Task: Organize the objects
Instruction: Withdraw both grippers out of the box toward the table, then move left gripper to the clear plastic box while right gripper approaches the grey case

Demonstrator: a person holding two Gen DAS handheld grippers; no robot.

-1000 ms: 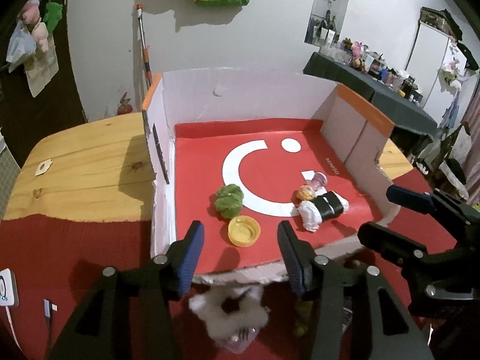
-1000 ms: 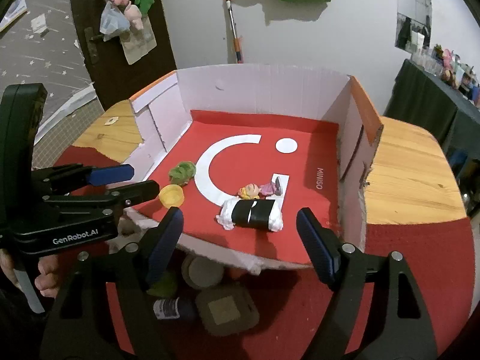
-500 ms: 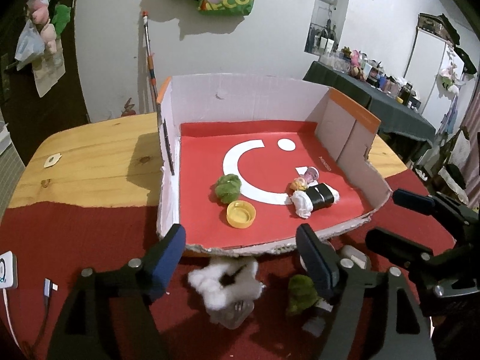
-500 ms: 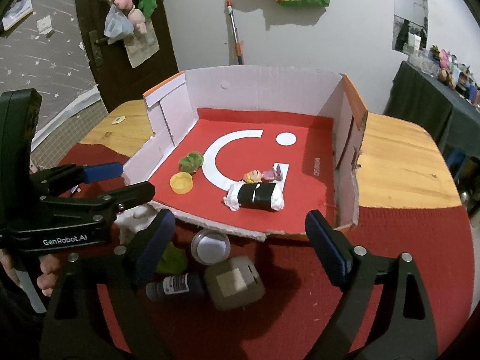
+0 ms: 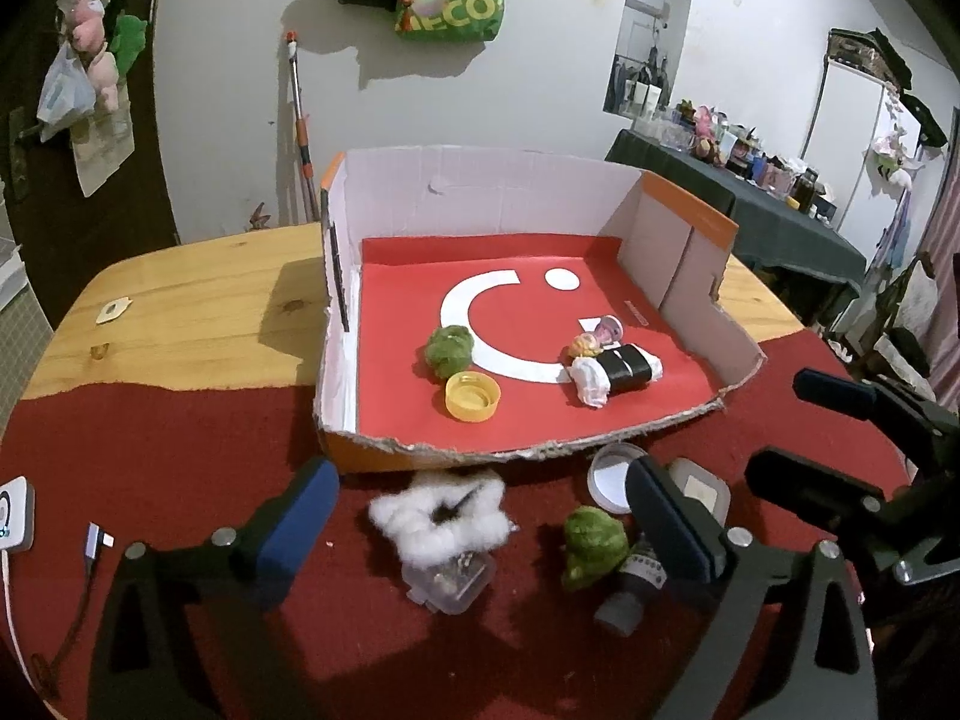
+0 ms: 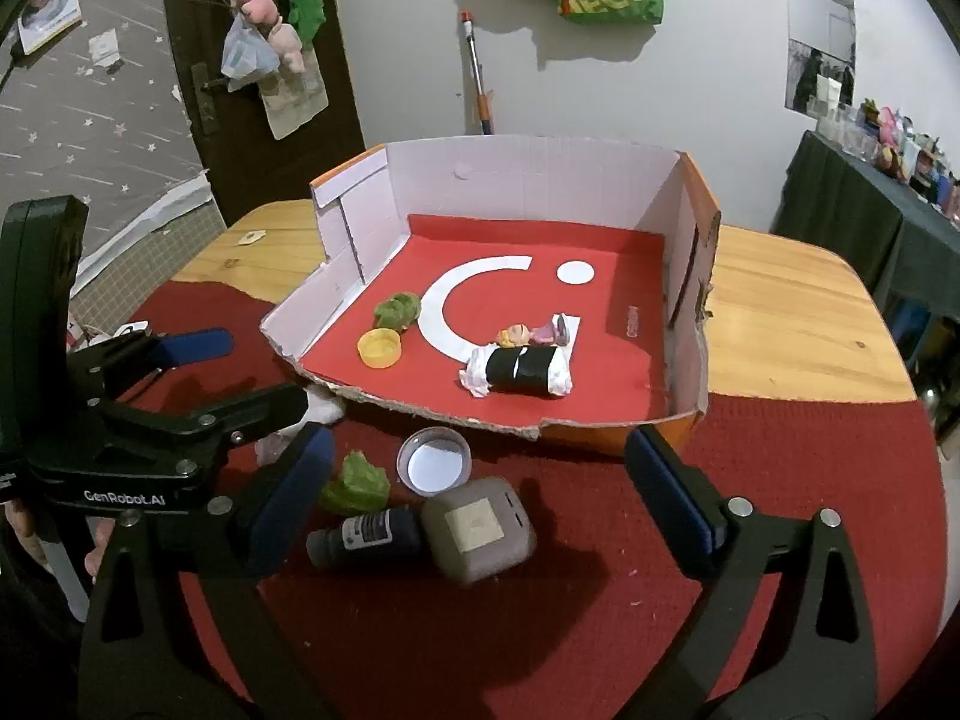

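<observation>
left gripper (image 5: 480, 525) and right gripper (image 6: 480, 483): jaws opening, nothing clamped. cardboard box (image 5: 480, 192) holds yellow cap (image 5: 472, 398) and black-banded roll (image 5: 618, 371). white fluffy scrunchie (image 5: 441, 519), dark bottle (image 6: 366, 535) and grey case (image 6: 480, 528) lie on red cloth (image 6: 540, 630) just outside the box.

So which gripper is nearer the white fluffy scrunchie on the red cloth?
Left. The left gripper, jaws opening, frames the white fluffy scrunchie; the right gripper is off to the side, over the grey case.
</observation>
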